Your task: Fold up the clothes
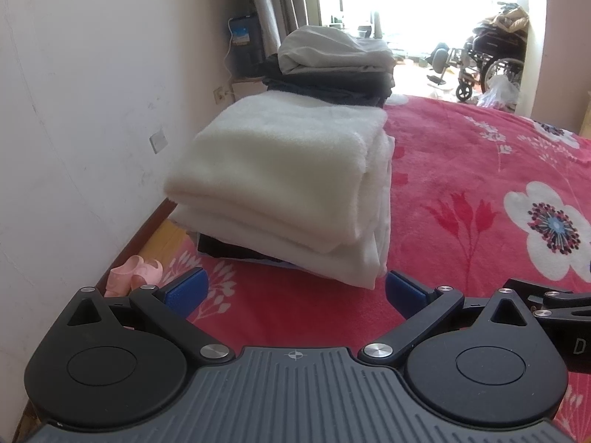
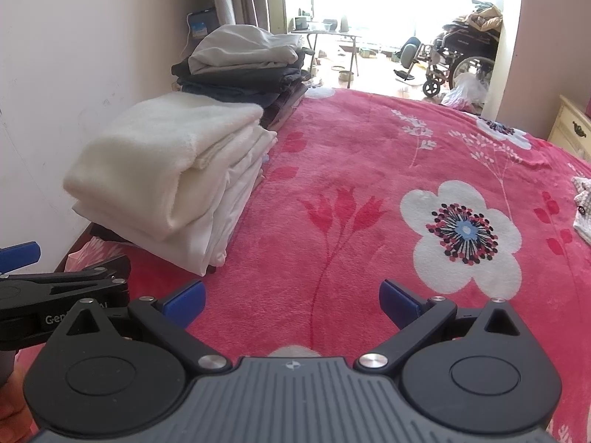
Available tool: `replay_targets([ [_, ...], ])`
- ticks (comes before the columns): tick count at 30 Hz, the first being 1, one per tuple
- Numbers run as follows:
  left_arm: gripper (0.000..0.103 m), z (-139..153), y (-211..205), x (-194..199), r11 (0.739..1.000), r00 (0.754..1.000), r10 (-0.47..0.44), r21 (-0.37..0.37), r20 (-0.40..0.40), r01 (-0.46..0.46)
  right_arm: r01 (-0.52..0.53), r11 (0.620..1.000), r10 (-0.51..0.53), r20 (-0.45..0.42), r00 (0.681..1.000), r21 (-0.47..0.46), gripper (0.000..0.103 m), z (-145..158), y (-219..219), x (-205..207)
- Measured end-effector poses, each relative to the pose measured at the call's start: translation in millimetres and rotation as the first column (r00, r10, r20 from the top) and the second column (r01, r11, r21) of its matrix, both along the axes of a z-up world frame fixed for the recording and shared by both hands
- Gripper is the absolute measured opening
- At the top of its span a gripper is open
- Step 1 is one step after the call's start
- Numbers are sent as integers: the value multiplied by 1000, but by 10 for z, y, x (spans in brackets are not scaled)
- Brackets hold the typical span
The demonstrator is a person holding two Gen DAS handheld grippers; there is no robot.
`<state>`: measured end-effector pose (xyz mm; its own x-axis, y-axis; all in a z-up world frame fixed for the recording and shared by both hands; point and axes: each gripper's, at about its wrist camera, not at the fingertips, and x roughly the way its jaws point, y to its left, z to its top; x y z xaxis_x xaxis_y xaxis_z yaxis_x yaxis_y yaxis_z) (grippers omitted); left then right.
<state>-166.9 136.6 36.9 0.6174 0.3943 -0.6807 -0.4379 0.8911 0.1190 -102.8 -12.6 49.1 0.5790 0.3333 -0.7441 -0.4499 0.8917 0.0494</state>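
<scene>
A stack of folded white clothes lies on the red flowered blanket along the wall side of the bed. Behind it is a second pile of dark folded clothes topped by a grey garment. My left gripper is open just in front of the white stack, nothing between its blue pads. My right gripper is open over bare blanket to the right of the stack. A pale patterned garment shows at the right edge of the right wrist view.
A white wall runs along the bed's left side, with pink slippers on the floor in the gap. A wheelchair and a small table stand in the bright room beyond the bed. A cream nightstand sits at the right.
</scene>
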Motion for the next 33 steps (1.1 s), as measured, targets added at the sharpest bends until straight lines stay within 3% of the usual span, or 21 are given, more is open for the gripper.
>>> replay_targets([
  [33,103,1,31,7,1000,1000,11,-20,-8,-11,-7,1000,7,3,1000,-6,103,7,24,-6],
])
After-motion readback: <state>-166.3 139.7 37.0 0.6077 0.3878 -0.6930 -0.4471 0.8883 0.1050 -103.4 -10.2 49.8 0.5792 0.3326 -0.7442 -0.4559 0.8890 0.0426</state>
